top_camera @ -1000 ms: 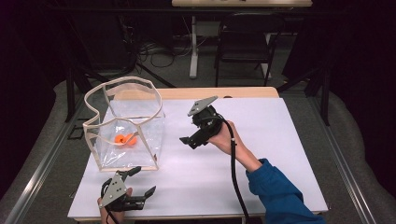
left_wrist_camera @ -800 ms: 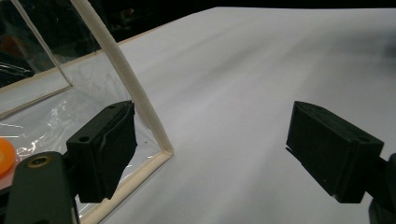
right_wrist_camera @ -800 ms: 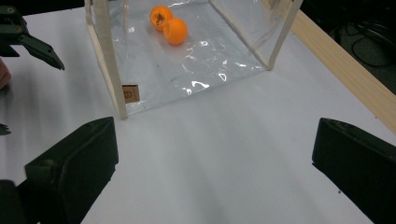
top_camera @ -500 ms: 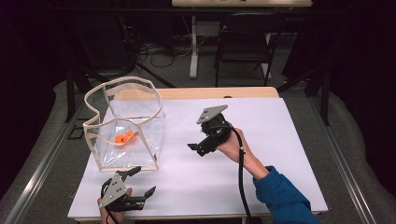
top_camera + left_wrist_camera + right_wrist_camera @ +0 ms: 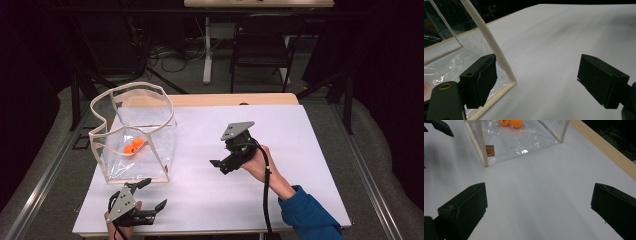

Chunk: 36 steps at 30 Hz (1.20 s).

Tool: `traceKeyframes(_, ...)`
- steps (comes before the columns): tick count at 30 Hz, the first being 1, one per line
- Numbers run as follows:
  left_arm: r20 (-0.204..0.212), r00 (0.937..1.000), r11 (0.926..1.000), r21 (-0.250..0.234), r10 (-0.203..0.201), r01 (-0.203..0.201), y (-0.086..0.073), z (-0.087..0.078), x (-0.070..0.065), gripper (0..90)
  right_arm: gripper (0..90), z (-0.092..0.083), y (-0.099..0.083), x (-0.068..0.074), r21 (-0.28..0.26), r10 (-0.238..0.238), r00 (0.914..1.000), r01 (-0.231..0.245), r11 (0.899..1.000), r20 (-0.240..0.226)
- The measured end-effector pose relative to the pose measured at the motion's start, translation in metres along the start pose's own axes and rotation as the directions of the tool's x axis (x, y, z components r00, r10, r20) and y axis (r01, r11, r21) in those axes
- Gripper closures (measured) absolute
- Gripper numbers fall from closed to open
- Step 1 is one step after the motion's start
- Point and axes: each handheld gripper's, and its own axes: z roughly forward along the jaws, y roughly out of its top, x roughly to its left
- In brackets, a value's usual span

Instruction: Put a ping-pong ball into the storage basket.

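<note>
Both claws gape empty — two orange balls (image 5: 512,122) in one clear bag (image 5: 165,145).

Clear, cream-edged bag (image 5: 135,135) upright at table's left, seemingly two orange balls (image 5: 133,146) inside.

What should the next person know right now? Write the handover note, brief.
Left gripper: jaws open, empty, low at the near table edge, by the bag's near corner; touching or not, I cannot tell.
Right gripper: jaws open, empty, above mid-table, pointed toward the bag.
Clear bag stands open at the table's left; two orange balls lie inside on its bottom.
Done: balls are in the bag.
Left: likely closing or moving the bag, a guess; neither gripper holds it yet.
</note>
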Motion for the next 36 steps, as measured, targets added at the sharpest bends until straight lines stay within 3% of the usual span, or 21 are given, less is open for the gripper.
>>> traceKeyframes(19, -0.002, 1.0000, 1.0000, -0.002, -0.001, 0.001, 0.000, 0.000, 0.000, 15.8, 0.2, -0.013, -0.051, 0.001, -0.001, 0.040, 0.9984, -0.040, 0.999, 0.041)
traceKeyframes(36, -0.006, 1.0000, 1.0000, -0.002, 0.001, -0.001, 0.000, -0.001, 0.001, 15.8, 0.3, -0.026, -0.096, -0.002, 0.029, 0.102, 0.9903, -0.105, 0.994, 0.095)
